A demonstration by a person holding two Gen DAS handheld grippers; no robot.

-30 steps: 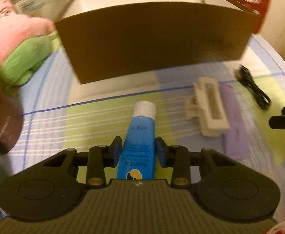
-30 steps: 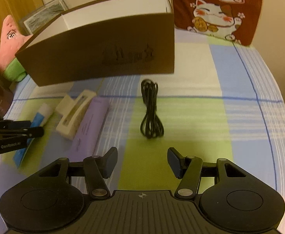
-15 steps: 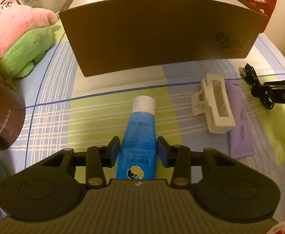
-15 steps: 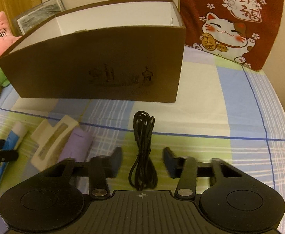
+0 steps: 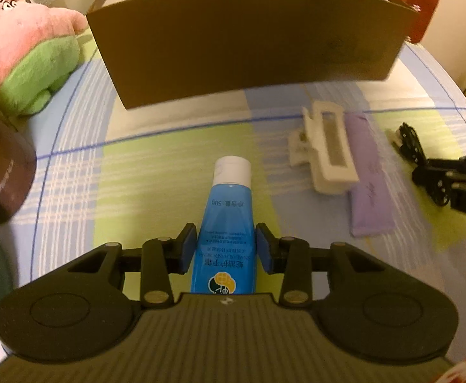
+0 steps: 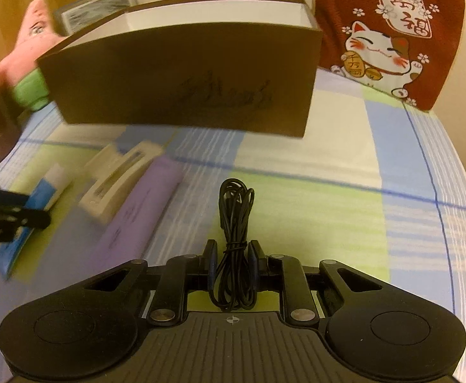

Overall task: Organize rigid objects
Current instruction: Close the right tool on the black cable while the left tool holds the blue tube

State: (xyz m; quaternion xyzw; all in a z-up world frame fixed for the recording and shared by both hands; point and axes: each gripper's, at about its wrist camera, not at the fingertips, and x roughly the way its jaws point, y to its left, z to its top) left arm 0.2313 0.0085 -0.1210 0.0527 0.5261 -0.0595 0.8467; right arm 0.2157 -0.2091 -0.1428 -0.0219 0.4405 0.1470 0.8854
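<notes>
My left hand-held gripper (image 5: 226, 249) squeezed the blue tube (image 5: 227, 233) lying on the bed. My right hand-held gripper (image 6: 232, 263) pinched the black cable (image 6: 235, 223). The floppy cable could slip out before reaching the brown box (image 6: 182, 95).

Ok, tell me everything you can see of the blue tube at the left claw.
The blue tube is a soft-looking plastic squeeze tube with a white cap, dark print reading 50g, white Chinese text and a yellow-and-dark round logo near its tail. It lies flat on the checked cloth, cap pointing toward the brown box. The left claw has a blue pad on each side of its body, closed against it. The right wrist view shows its flat crimped end on the cloth.
</notes>
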